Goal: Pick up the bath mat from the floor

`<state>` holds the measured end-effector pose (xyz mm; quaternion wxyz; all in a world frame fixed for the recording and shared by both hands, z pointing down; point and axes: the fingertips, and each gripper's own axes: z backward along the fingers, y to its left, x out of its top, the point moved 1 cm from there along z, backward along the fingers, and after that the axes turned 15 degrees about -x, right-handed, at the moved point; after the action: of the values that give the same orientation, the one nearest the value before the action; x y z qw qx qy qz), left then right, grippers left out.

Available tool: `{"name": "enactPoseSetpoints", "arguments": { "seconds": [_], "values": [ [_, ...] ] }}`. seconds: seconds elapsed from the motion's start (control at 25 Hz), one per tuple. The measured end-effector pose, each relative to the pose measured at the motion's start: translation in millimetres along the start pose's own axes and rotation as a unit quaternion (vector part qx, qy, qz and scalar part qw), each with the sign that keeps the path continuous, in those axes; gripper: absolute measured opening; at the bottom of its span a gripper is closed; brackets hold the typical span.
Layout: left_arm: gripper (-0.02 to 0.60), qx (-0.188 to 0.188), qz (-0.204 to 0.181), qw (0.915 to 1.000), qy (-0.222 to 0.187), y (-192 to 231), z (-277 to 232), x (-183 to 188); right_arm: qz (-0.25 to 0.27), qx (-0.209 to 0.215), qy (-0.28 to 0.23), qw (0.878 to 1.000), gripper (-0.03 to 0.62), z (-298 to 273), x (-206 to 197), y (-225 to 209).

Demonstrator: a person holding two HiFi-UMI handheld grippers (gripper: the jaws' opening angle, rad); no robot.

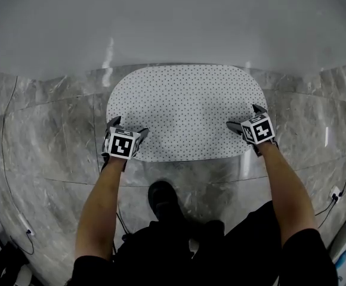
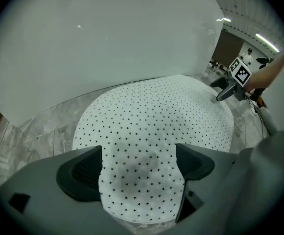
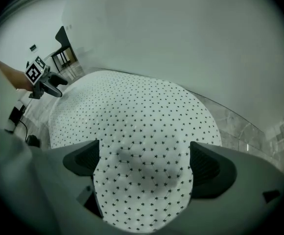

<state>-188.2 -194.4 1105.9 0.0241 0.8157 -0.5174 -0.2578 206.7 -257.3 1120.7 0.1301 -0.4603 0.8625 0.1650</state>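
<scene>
Both grippers stand wide open over the near edge of the bath mat (image 1: 185, 103), the left gripper (image 1: 130, 126) at its near-left corner and the right gripper (image 1: 244, 117) at its near-right corner; neither has hold of anything. Dotted fabric shows between each pair of jaws. The mat lies flat on the marble floor (image 1: 48, 136) against the bathtub (image 1: 173, 22), its long axis running left to right, so each gripper looks equally close and need only drop and close.

White curved tub (image 1: 173, 22) above grey marble floor (image 1: 48, 118); thin black cable (image 1: 2, 137) left
</scene>
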Motion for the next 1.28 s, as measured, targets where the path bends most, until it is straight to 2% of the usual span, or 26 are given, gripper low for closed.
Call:
{"name": "enactPoseSetpoints", "arguments": {
  "seconds": [0.28,0.52,0.68,1.28],
  "values": [
    [0.491,-0.024,0.019,0.9991,0.03,2,-15,-20,0.022,0.0,0.048,0.999,0.566,-12,-20,2],
    [0.491,-0.03,0.011,0.9983,0.048,4,-20,-27,0.034,-0.012,0.052,0.998,0.579,-20,-21,-6],
    [0.491,-0.023,-0.002,0.9979,0.06,4,-23,-29,0.025,0.002,0.063,0.998,0.584,-25,-28,-1],
    [0.495,-0.021,0.001,0.9975,0.067,6,-27,-30,0.03,0.002,0.082,0.996,0.584,-24,-27,-1]
  ]
}}
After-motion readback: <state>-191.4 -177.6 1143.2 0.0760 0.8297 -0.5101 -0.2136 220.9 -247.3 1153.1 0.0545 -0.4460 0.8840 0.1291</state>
